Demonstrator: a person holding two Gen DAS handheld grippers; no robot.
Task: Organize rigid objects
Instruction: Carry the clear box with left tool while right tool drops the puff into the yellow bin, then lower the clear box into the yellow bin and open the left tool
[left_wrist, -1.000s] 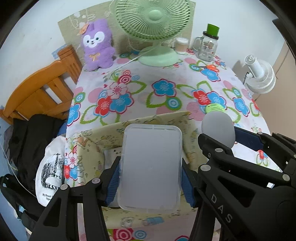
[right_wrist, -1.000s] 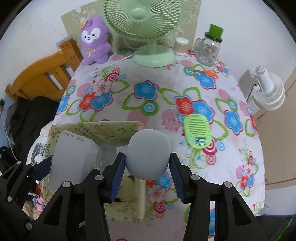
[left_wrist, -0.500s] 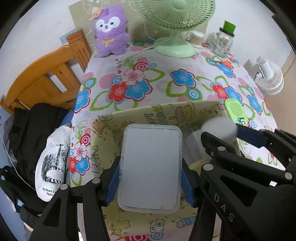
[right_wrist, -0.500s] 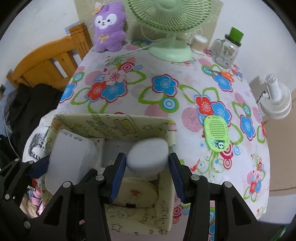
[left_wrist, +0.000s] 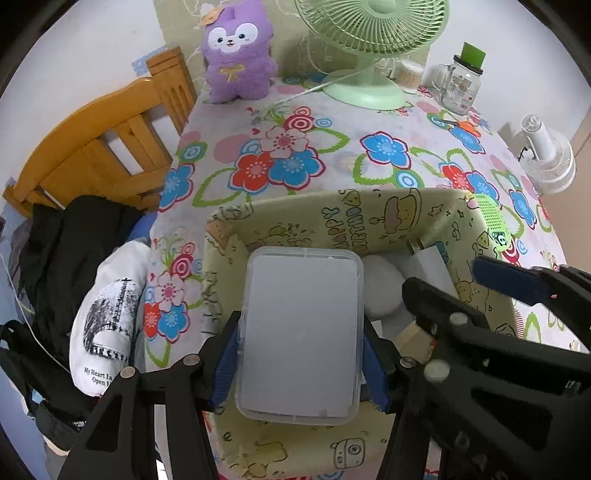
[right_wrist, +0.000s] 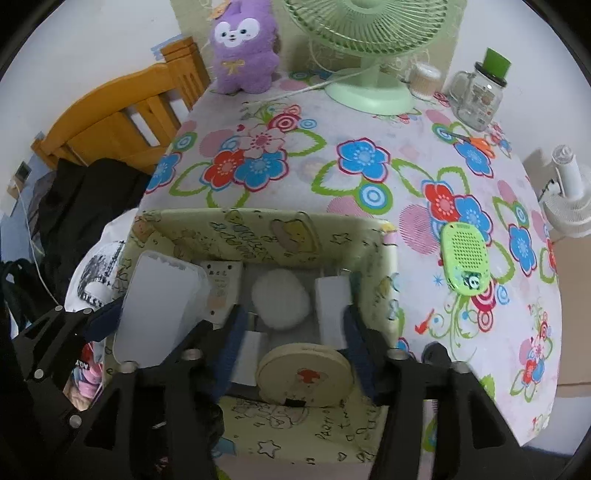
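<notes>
My left gripper (left_wrist: 301, 354) is shut on a clear plastic box (left_wrist: 301, 332) and holds it over the left side of the yellow cartoon-print storage box (left_wrist: 388, 218). My right gripper (right_wrist: 291, 332) is open above that storage box (right_wrist: 258, 229). A white oval object (right_wrist: 280, 302) lies loose inside it, between the right fingers and apart from them. The clear box also shows in the right wrist view (right_wrist: 159, 302). A round cream tin (right_wrist: 304, 376), a white remote-like device (right_wrist: 221, 291) and a white block (right_wrist: 332, 310) lie inside too.
A green speaker-like gadget (right_wrist: 465, 258) lies on the floral tablecloth right of the box. A green fan (right_wrist: 369, 55), purple plush (right_wrist: 243, 48), glass jar (right_wrist: 480, 96) and small cup stand at the back. A wooden chair (left_wrist: 103, 147) with bags is on the left.
Both grippers moved down toward the storage box. My right gripper opened and let go of the white oval object, which now lies inside the box. The left still holds the clear box.
</notes>
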